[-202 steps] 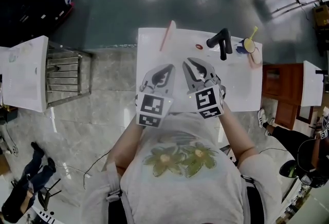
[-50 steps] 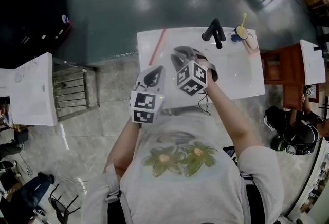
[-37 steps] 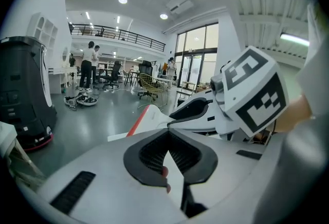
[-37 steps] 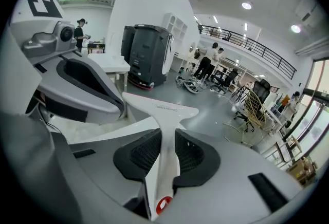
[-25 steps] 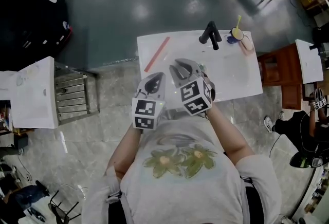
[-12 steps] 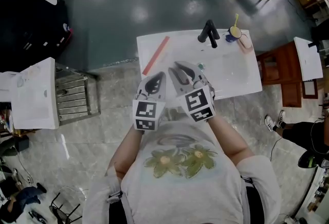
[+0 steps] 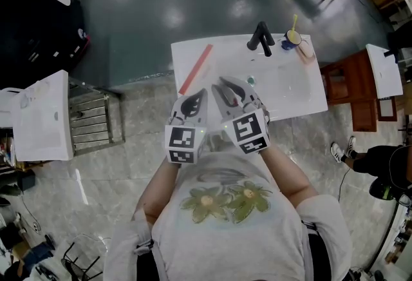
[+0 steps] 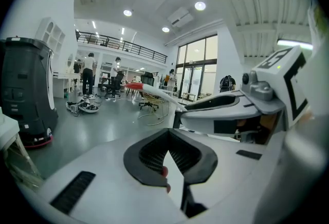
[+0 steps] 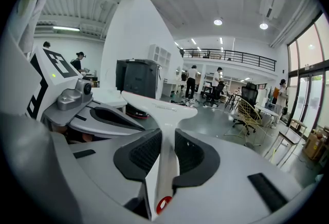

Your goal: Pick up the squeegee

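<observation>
The squeegee is white, with a T-shaped head and a red dot on its handle end. My right gripper is shut on its handle, the head sticking out beyond the jaws. In the left gripper view the squeegee's head pokes out to the left of the right gripper, red at its tip. Seen from the head view, the right gripper hovers over the near edge of the white table; the squeegee barely shows against it. My left gripper is close beside it on the left, shut and with nothing held.
A red strip lies on the table's far left part. At the far edge are a black handled tool and a cup with a yellow brush. A metal rack stands left, a brown cabinet right.
My right gripper has risen a little and drawn back toward the person with the squeegee still in it. The left gripper has barely moved.
</observation>
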